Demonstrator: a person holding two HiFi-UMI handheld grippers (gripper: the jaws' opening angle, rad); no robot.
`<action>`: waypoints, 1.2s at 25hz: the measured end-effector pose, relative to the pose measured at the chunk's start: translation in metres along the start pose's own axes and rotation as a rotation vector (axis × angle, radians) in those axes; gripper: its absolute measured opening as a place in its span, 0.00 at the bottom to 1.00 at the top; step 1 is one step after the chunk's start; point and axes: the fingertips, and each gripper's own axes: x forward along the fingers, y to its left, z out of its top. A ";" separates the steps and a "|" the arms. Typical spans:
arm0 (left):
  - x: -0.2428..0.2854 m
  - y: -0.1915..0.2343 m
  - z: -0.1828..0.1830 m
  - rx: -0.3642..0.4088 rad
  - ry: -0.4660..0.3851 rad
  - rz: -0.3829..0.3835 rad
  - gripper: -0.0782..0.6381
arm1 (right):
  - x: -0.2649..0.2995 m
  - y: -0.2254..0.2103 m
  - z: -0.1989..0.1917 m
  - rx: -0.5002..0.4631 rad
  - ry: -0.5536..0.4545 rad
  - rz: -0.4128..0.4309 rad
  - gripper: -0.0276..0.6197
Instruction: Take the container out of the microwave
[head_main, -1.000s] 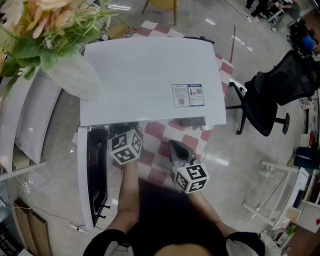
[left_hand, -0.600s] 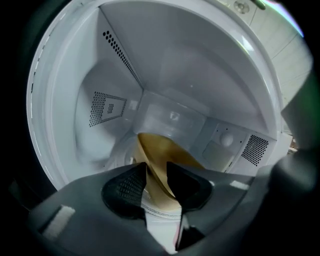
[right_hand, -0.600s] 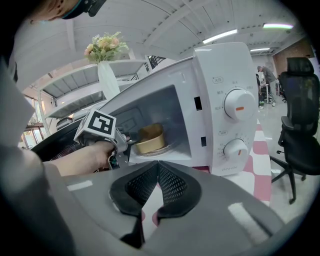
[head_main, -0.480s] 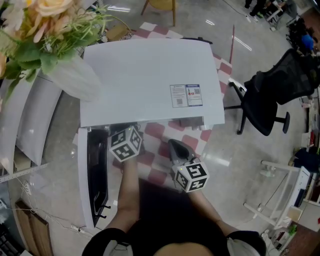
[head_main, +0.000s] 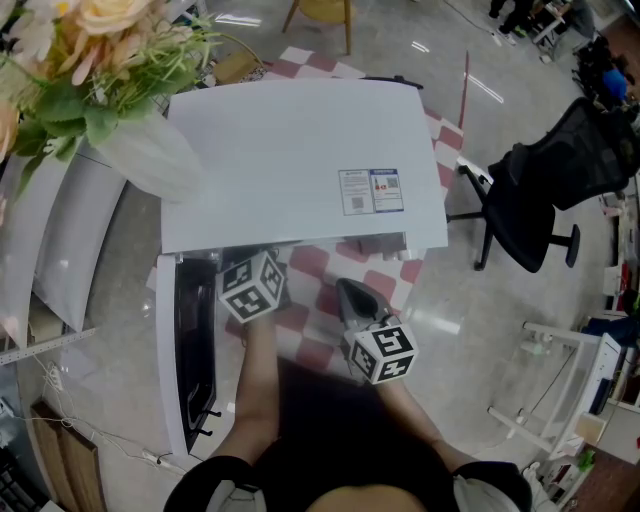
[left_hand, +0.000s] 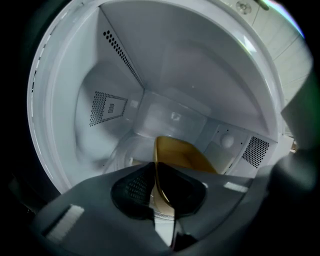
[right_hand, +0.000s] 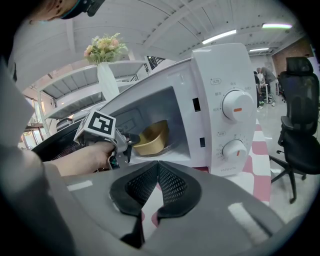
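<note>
The white microwave (head_main: 300, 160) stands with its door (head_main: 190, 350) swung open to the left. Inside, on the glass turntable, sits a yellow container (left_hand: 182, 157), also seen through the opening in the right gripper view (right_hand: 150, 139). My left gripper (left_hand: 155, 172) reaches into the cavity; its jaws have just been closing and now pinch the container's near rim. In the head view only its marker cube (head_main: 252, 288) shows below the microwave's top. My right gripper (right_hand: 158, 172) hangs in front of the microwave, shut with nothing in it.
A vase of flowers (head_main: 100, 90) stands left of the microwave beside curved white shelves. A black office chair (head_main: 560, 170) is at the right on the floor. The microwave's dials (right_hand: 235, 107) face my right gripper.
</note>
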 end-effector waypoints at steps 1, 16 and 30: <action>0.000 -0.001 0.000 0.000 -0.001 -0.003 0.14 | 0.000 0.000 0.000 0.000 -0.001 0.000 0.04; -0.012 -0.006 -0.004 0.012 0.002 -0.013 0.14 | -0.007 0.000 -0.003 -0.003 -0.009 0.004 0.04; -0.035 -0.008 -0.013 0.018 -0.007 0.001 0.14 | -0.025 0.001 -0.013 -0.013 -0.016 0.019 0.04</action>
